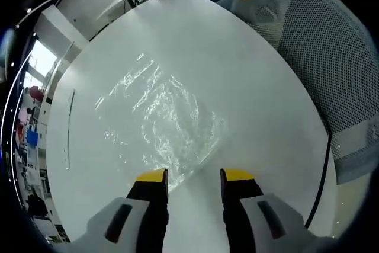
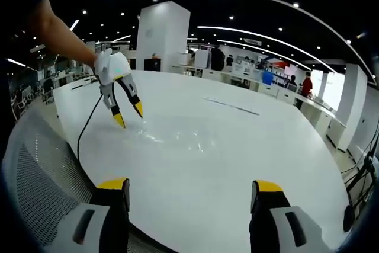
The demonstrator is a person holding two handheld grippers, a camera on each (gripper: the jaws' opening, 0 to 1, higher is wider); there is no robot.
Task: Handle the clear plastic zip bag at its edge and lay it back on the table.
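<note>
The clear, crinkly plastic zip bag point(image 1: 157, 122) is laid flat on the big white table point(image 1: 237, 75). Its near edge is seen just in front of the left gripper point(image 1: 194, 177), whose yellow-tipped jaws are held apart with nothing between them. In the right gripper view, the bag point(image 2: 177, 139) is seen as a faint shine on the table point(image 2: 249, 140), just below the left gripper point(image 2: 128, 114), which is held by a person's arm point(image 2: 56, 31). The right gripper point(image 2: 193, 189) is kept near the table's edge, its jaws spread wide and holding nothing. A grey mesh chair back point(image 1: 323, 51) is seen beside the table.
</note>
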